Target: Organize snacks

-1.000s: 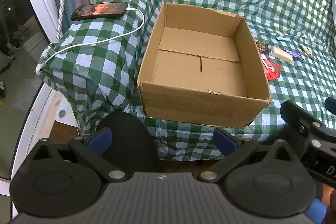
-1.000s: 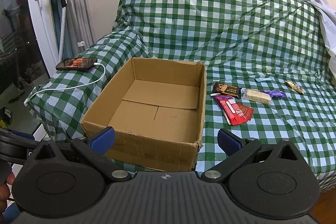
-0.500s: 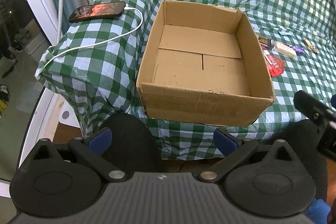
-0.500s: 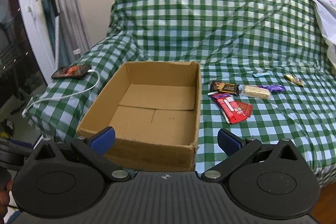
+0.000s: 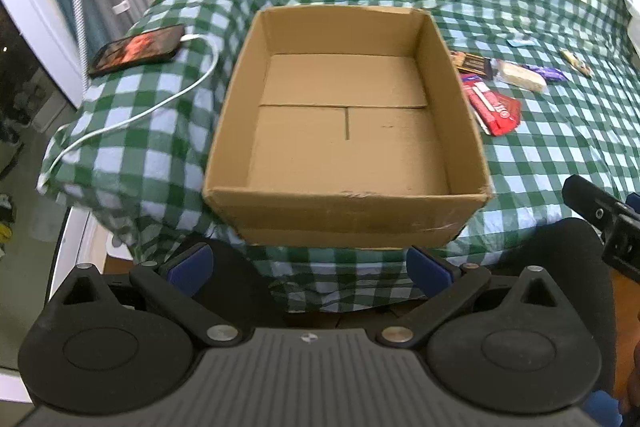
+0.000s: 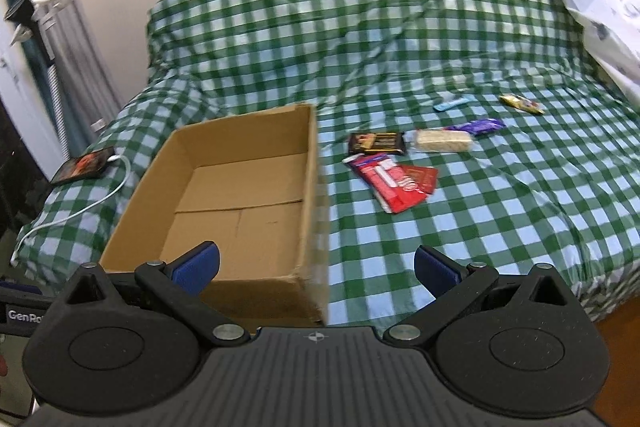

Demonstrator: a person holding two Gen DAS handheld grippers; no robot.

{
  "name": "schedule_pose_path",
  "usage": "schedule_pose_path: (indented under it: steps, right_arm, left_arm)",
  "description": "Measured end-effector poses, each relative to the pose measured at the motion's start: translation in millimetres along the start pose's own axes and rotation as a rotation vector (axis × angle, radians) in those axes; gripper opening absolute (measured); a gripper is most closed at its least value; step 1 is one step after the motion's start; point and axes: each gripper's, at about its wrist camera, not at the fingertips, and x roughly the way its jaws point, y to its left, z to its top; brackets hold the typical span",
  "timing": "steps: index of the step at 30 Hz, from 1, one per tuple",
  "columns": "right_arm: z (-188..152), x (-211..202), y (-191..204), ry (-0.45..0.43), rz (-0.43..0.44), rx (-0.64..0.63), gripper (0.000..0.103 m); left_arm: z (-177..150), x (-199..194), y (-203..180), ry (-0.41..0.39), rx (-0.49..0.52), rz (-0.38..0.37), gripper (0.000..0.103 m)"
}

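1. Straight ahead of the left gripper (image 5: 308,267), whose jaws stand wide with nothing between them, sits the cardboard box (image 5: 344,131), showing only its bare flap floor (no snack inside).
2. Ahead-left of the right gripper (image 6: 316,269), also spread wide and empty, the box's right wall borders open checked cloth (image 6: 500,211).
3. Further ahead, the red wrapper (image 6: 394,183) lies just right of the box, its long axis slanting away to the left; the dark bar (image 6: 376,143) and pale bar (image 6: 442,141) lie crosswise beyond it.
4. A phone (image 5: 138,49) rests far left.
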Motion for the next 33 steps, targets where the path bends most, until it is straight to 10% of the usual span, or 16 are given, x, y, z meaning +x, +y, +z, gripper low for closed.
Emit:
schedule_pose_path:
  steps: [22, 33]
  right_arm:
    - [-1, 17, -170, -0.048, -0.311, 0.228, 0.103]
    - [55, 116, -249, -0.001, -0.300, 0.054, 0.103]
  left_arm:
    - [91, 61, -137, 0.059, 0.088, -0.201, 0.103]
    - [153, 142, -231, 0.159, 0.181, -0.191, 0.103]
